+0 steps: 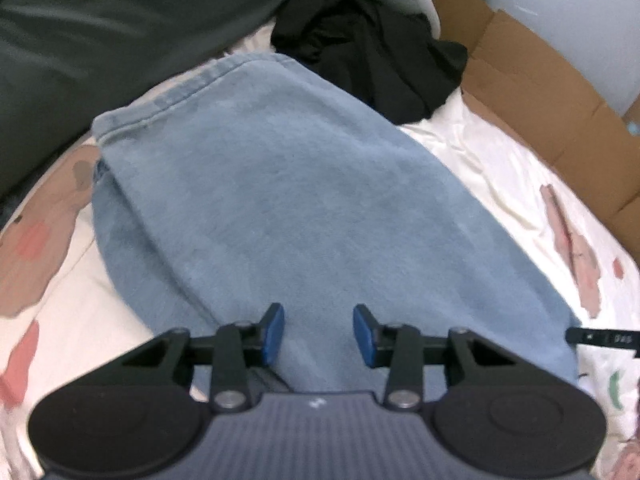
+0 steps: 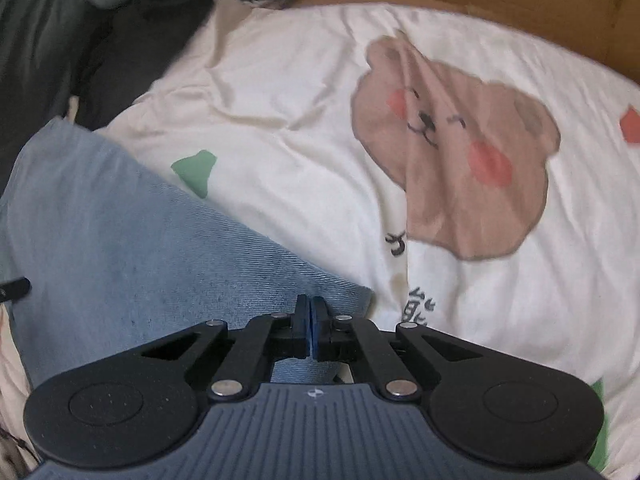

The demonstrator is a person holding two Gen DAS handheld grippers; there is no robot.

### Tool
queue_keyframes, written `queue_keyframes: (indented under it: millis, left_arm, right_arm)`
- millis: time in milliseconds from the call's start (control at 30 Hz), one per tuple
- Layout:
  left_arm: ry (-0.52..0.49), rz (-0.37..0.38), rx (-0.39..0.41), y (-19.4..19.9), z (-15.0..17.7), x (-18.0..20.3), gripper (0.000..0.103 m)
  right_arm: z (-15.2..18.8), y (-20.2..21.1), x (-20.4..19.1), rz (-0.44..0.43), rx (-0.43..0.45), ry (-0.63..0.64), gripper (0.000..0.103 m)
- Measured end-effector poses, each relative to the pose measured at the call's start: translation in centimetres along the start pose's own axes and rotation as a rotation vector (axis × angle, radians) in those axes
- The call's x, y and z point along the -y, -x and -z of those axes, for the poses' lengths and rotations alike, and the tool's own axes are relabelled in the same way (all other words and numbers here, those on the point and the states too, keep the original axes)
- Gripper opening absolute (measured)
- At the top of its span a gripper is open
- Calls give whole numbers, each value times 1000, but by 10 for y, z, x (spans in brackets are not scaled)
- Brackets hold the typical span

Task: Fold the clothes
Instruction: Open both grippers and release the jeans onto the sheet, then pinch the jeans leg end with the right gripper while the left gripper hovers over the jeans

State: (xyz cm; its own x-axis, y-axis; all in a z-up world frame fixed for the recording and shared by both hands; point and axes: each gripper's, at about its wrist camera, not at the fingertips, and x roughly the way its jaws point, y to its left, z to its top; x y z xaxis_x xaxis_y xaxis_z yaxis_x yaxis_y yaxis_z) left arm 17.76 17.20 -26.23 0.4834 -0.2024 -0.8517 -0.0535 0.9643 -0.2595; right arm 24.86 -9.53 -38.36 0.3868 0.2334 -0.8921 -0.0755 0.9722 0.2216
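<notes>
In the left wrist view, folded blue jeans (image 1: 280, 208) of soft, faded denim are lying as a long rounded slab across the middle of the frame, hem stitching showing at the upper left. The left gripper (image 1: 319, 334) is hovering over their near end at the bottom centre, its blue pads (image 1: 274, 332) standing apart with only bare denim showing in the gap. A crumpled black garment (image 1: 372, 52) is sitting at the upper centre, and flattened brown cardboard (image 1: 540, 92) is lying along the right. In the right wrist view, the jeans are filling the lower left, their twill weave plain. The right gripper (image 2: 311, 330) is sitting at the bottom centre with its pads pressed together over the denim corner; whether cloth is pinched between them I cannot tell. A wrinkled cream bedsheet (image 2: 280, 100) printed with a brown bear (image 2: 460, 152) is spreading to the right
</notes>
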Motion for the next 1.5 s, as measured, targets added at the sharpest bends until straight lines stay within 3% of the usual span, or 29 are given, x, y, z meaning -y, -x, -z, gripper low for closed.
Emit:
queue_keyframes:
  millis: [67, 267, 433, 533, 700, 800, 933, 1033, 1167, 1233, 1367, 1500]
  left_arm:
    - [11, 13, -9, 5, 8, 4, 42]
    - [1, 45, 8, 19, 23, 24, 42]
    - [-78, 103, -16, 20, 36, 43, 42]
    - [-60, 116, -52, 15, 43, 46, 31]
    - [-78, 169, -90, 13, 56, 58, 28]
    - [-99, 204, -125, 10, 67, 68, 28]
    - [-134, 201, -176, -5, 81, 70, 27]
    - [-100, 190, -190, -10, 81, 62, 14]
    - [-84, 192, -203, -6, 79, 58, 13]
    - [-81, 188, -201, -1, 78, 56, 14]
    - [-35, 164, -177, 9, 79, 45, 19]
    - [6, 103, -143, 27, 82, 28, 40]
  right_arm:
    - [8, 9, -3, -13, 10, 29, 10]
    - [55, 28, -19, -48, 15, 210, 11]
    - [87, 42, -30, -66, 15, 228, 9]
    - [102, 46, -43, -71, 21, 267, 10]
    - [114, 50, -54, -104, 5, 286, 15]
    - [123, 50, -59, -115, -14, 292, 26]
    - [131, 55, -59, -98, -32, 257, 29]
    - [126, 63, -49, -64, -2, 172, 30]
    - [115, 62, -17, -92, 18, -45, 34]
    - [110, 57, -4, -147, 1, -134, 34]
    - [109, 48, 6, -243, -11, -230, 34]
    - [110, 36, 7, -279, -29, -274, 34]
